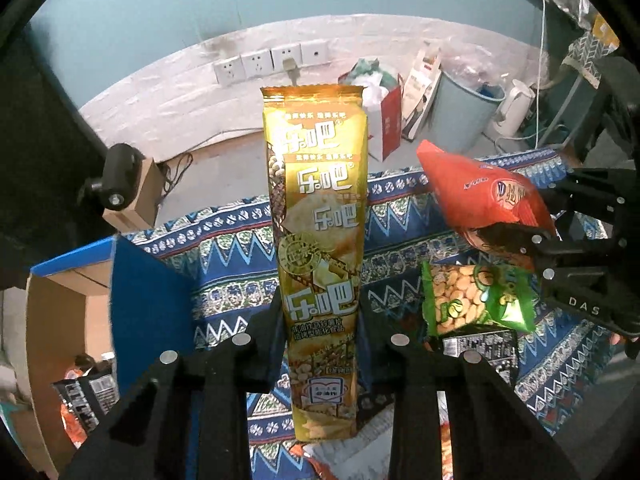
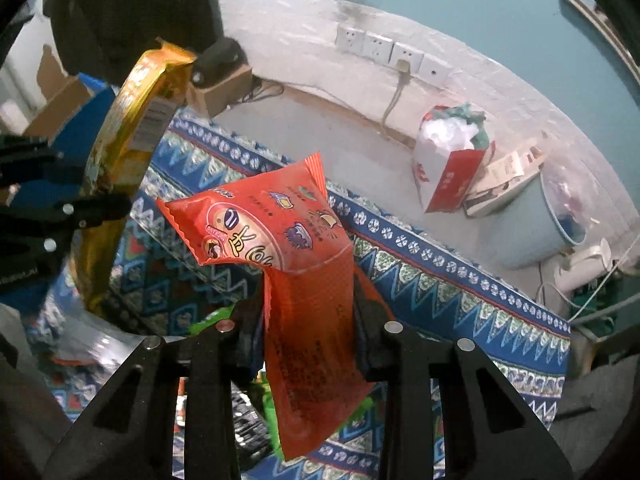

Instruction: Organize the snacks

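Snack packets are up in both hands! Left hand-held gripper (image 1: 320,344) pinches the gold chip packet (image 1: 318,240) low down, its long axis straight up the middle of the frame. Right hand-held gripper (image 2: 310,332) clamps the orange snack bag (image 2: 280,232), which flops toward upper left. At the left frame's lower left sits the open blue cardboard box (image 1: 140,280), probably the drop spot, so the left hand is nearer. A green peanut bag (image 1: 476,300) waits on the patterned table (image 1: 224,240).
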Tool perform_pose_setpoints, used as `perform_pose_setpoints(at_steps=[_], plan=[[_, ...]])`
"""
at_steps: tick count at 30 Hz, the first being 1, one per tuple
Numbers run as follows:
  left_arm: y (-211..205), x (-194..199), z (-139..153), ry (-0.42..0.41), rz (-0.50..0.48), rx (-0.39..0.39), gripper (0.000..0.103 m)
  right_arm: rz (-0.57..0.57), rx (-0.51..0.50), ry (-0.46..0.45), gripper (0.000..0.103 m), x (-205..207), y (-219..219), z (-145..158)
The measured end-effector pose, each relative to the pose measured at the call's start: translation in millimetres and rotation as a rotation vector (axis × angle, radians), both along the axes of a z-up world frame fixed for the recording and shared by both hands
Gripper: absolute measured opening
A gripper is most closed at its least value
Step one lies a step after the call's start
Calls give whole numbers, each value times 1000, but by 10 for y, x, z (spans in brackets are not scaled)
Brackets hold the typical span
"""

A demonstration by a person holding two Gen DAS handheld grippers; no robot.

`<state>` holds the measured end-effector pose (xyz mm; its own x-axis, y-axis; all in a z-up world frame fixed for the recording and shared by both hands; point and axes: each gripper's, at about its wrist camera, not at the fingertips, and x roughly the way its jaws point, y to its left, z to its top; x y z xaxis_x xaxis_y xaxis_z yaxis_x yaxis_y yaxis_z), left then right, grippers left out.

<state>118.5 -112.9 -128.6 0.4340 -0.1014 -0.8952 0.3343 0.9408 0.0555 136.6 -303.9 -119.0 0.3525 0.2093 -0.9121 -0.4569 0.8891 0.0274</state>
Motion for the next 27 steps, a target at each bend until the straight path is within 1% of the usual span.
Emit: perform_pose_setpoints(at_steps=[9, 16, 27], plan=[[143, -245, 354, -78, -8, -1, 31, -38, 40, -40, 32, -161, 96, 370], [306, -429, 606, -147, 1, 9, 31, -54, 91, -64, 32, -284, 215, 634], [719, -704, 942, -227, 32, 5, 31, 0, 156, -115, 32, -422, 612, 1004]])
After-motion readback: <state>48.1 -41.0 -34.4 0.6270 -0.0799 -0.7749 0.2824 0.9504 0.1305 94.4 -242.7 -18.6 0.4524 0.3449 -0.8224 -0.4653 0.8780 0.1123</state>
